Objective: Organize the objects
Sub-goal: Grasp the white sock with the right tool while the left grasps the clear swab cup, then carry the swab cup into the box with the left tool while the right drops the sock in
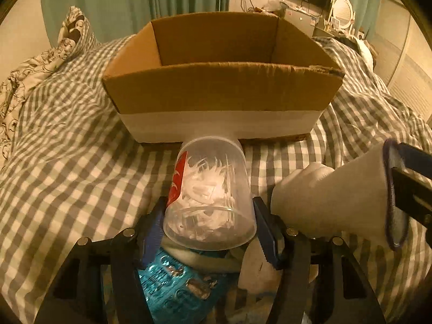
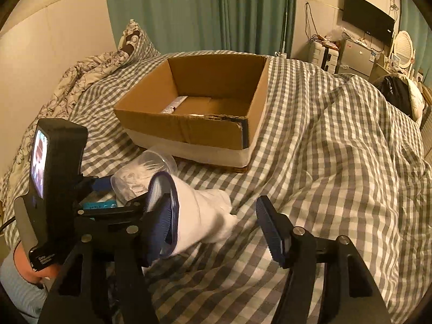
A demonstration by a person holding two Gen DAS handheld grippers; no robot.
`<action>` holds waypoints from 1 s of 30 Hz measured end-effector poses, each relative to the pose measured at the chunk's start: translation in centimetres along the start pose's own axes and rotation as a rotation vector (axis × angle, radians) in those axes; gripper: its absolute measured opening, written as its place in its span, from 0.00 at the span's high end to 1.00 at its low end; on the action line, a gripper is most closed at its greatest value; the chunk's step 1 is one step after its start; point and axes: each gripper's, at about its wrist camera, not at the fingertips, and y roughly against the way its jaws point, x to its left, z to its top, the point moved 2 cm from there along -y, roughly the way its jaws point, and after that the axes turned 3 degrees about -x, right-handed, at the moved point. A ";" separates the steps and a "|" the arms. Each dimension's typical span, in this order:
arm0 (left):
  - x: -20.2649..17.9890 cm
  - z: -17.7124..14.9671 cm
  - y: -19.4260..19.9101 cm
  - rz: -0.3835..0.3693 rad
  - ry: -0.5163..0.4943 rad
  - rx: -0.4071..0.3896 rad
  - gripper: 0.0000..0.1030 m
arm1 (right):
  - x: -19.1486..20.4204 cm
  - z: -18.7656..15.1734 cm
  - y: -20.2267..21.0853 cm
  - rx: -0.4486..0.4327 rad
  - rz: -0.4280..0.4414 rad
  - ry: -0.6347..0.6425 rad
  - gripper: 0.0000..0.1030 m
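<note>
- The bed point(image 2: 310, 145), under a grey-and-white checked cover, carries everything; the sorting looks barely begun.
- The cardboard box point(image 2: 189, 132) sits in the middle of the bed, open at the top. In the right wrist view its floor is nearly bare: only a small pale tube-like item point(image 2: 174, 105) lies at the left of it, and a thin pale sliver just behind the near wall, too small to name. So at most one or two things seem put away.
- The white sock point(image 2: 208, 216) lies on the cover near the right gripper point(image 2: 213, 229). Its blue-trimmed cuff hangs over the left finger of that gripper, while the jaws stand wide apart, so the sock is draped there, not clamped. It is not yet in the box.
- The clear plastic cup point(image 1: 210, 197) lies on its side just short of the box's near wall, base toward the box, with crumpled white stuff inside. The left gripper point(image 1: 209, 224) has a finger at each side of its mouth, apparently closed on it. Judging by this, the cup goes into the box next.
- A teal blister pack point(image 1: 167, 278) lies beneath the left gripper, also unsorted.
- Writing: the cup bears a red label with white marks, and the teal pack some print, neither readable. A small screen point(image 2: 39, 162) on the left handle is too blurred to read.
</note>
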 end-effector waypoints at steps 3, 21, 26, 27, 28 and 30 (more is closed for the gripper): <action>1.0 -0.2 1.0 -0.002 0.028 -0.003 0.39 | 0.4 -0.2 -0.7 0.031 0.006 0.007 0.39; 3.7 0.0 9.5 0.019 0.048 -0.155 0.39 | 3.4 1.2 3.0 -0.031 0.007 0.072 0.90; 3.8 2.6 12.3 -0.017 0.055 -0.225 0.39 | 3.5 5.9 7.9 -0.175 0.007 0.103 0.91; 3.8 3.3 12.6 -0.015 0.053 -0.237 0.39 | 3.4 6.9 8.5 -0.199 0.004 0.108 0.91; 3.7 4.0 12.9 -0.011 0.048 -0.250 0.39 | 3.3 7.7 9.0 -0.218 0.001 0.111 0.90; 3.7 6.0 13.4 -0.004 0.039 -0.282 0.39 | 3.2 9.8 9.8 -0.265 -0.006 0.114 0.90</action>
